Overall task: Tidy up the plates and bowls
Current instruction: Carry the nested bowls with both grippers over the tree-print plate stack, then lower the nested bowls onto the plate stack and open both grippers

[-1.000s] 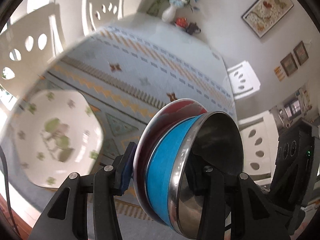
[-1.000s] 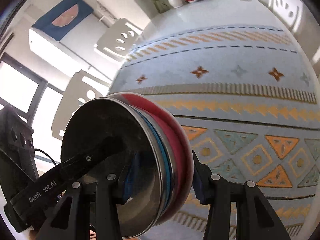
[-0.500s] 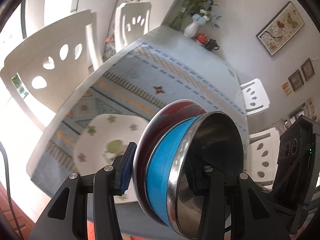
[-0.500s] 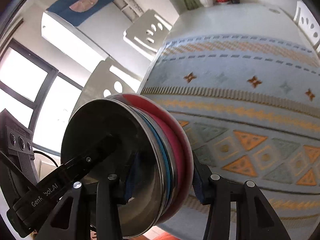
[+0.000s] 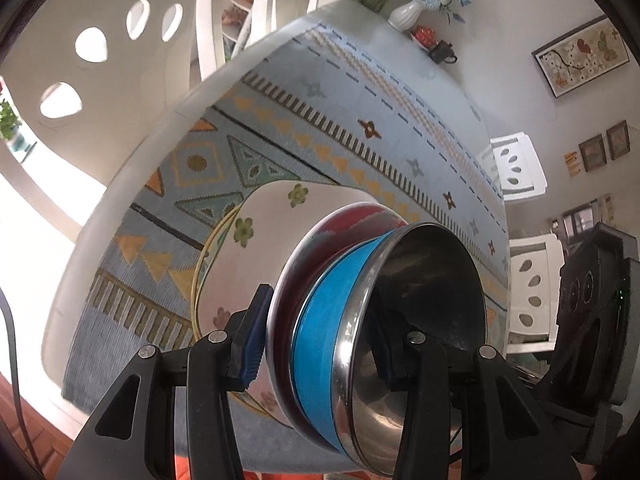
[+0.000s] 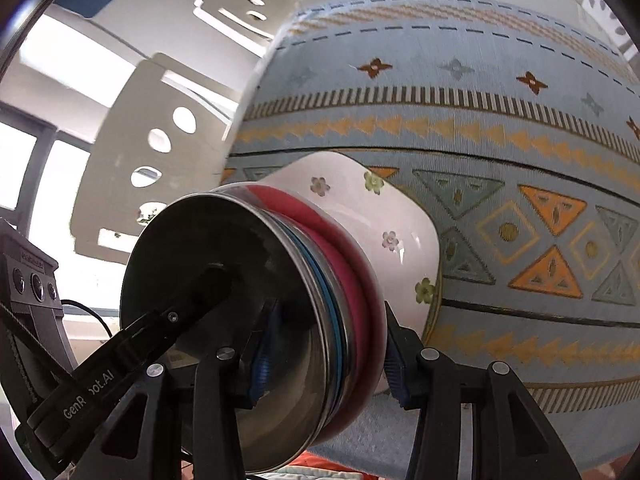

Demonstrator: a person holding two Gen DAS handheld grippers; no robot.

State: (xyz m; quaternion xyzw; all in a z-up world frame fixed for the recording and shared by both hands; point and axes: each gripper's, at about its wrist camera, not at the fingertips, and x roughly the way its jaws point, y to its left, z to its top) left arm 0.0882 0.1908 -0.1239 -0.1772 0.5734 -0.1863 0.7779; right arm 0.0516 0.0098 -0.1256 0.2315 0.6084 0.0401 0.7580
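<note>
A table (image 5: 384, 40) draped in a pale blue patterned tablecloth (image 5: 400, 112) fills the middle of both views, with white cut-out chairs (image 5: 100, 60) along its edges. In the left wrist view a white vase of flowers (image 5: 404, 16), a small red dish and a dark teapot (image 5: 442, 52) sit at the far end, top centre, and framed pictures (image 5: 580, 56) hang on the wall at upper right.

On the cloth near the table's close edge lies a white floral plate (image 5: 256, 224) with rounded corners, at lower centre of each view and partly hidden behind the held stack.

That stack, two nested steel bowls, one blue-sided (image 5: 316, 332) inside one red-sided (image 5: 352, 220), hangs tilted on edge in front of the plate, low in both frames. Whether it touches the plate cannot be told.

The left gripper (image 5: 320, 352) pinches the stack's rim from one side, one blue pad outside the red bowl and the other finger inside the steel hollow. The right gripper (image 6: 328, 360) clamps the opposite rim the same way, and the left gripper's black finger reaches into the bowl in its view.
</note>
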